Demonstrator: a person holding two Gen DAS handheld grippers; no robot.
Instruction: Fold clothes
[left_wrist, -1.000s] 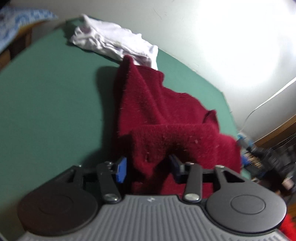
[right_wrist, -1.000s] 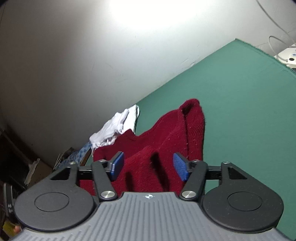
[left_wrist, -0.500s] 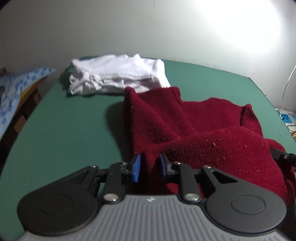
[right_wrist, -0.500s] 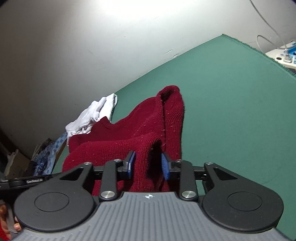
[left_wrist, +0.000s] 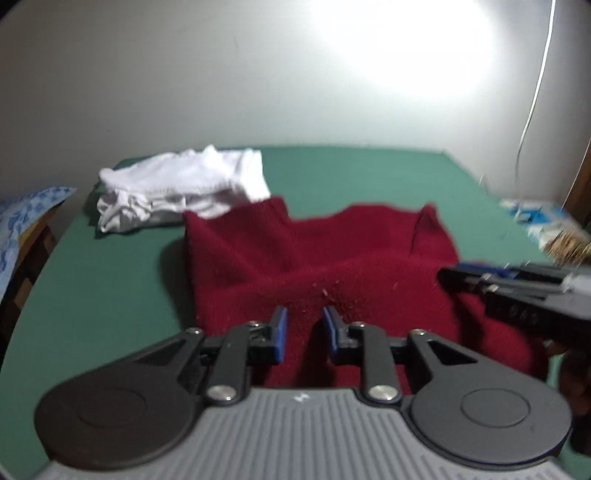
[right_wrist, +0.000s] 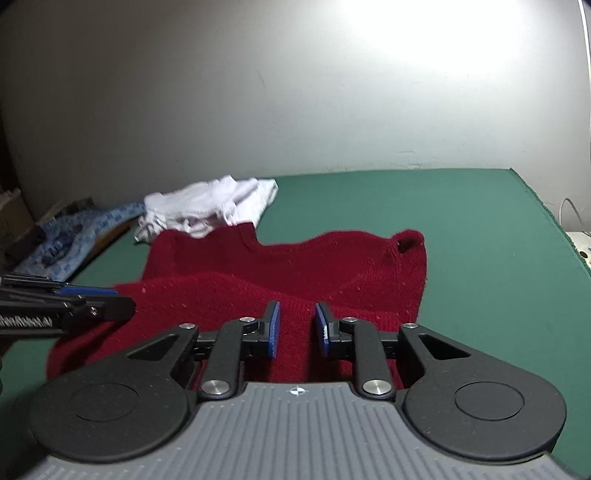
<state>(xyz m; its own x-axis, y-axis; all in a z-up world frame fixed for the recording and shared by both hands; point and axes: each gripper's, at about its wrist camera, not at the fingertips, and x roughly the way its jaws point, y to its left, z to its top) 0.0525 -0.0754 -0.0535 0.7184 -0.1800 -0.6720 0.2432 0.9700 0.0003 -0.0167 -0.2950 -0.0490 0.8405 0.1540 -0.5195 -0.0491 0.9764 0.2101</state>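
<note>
Red knit sweater (left_wrist: 317, 254) lies on the green tabletop (left_wrist: 110, 280), doubled over so a thick fold runs along its near edge. Left gripper (left_wrist: 303, 328) sits low at that near fold, jaws clamped on a ridge of the red knit, blue pads pressed against it on both sides. Right gripper (right_wrist: 295, 325) is at the same near edge further to the right, jaws likewise closed on a pinch of the sweater, cloth filling the narrow gap between the pads. Each gripper shows side-on in the other's view: the right one at the right edge of the left wrist view, the left one at the left edge of the right wrist view, both level with the fold. Far edge of the sweater shows a dip in the middle and a raised, rolled corner on the right. Crumpled white garment (left_wrist: 177, 188) lies behind the sweater at the far left, touching its far corner. Blue patterned cloth (right_wrist: 74, 236) sits off the tabletop's left side. Pale wall (right_wrist: 258, 92) behind, with strong glare.
</note>
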